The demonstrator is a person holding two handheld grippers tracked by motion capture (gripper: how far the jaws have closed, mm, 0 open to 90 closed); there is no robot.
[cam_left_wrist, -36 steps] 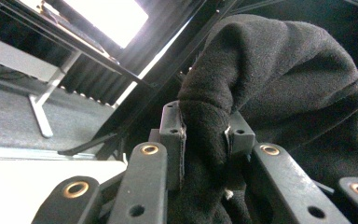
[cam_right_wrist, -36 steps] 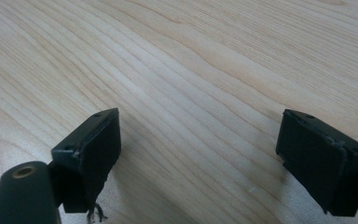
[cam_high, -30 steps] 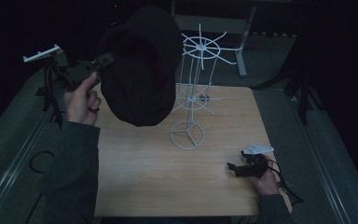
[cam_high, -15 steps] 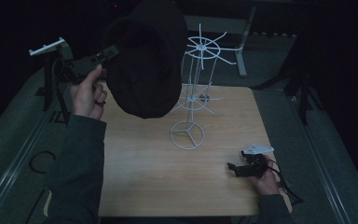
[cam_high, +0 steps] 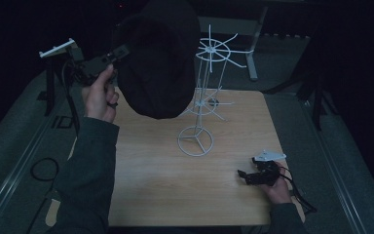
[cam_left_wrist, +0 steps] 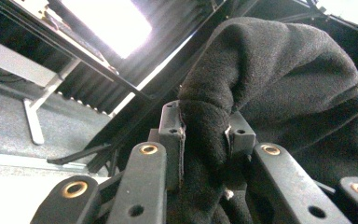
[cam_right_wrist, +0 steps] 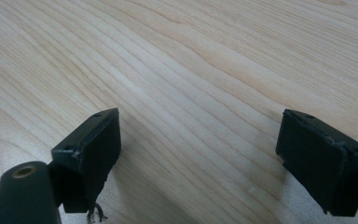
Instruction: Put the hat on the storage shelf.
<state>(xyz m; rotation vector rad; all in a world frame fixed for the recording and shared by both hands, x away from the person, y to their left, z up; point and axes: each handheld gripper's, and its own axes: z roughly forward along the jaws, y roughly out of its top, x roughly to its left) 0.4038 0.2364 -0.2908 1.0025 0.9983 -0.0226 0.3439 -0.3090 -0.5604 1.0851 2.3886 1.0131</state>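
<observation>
Here a pale wooden table [cam_high: 156, 180] stands in a dark room.

The white wire rack [cam_high: 202, 105] stands at the middle of the table [cam_high: 151, 180], its spokes spreading at two levels toward the far and right sides. The black hat [cam_high: 158, 58] hangs just left of it, crowding that approach. The near half of the tabletop lies open.
</observation>
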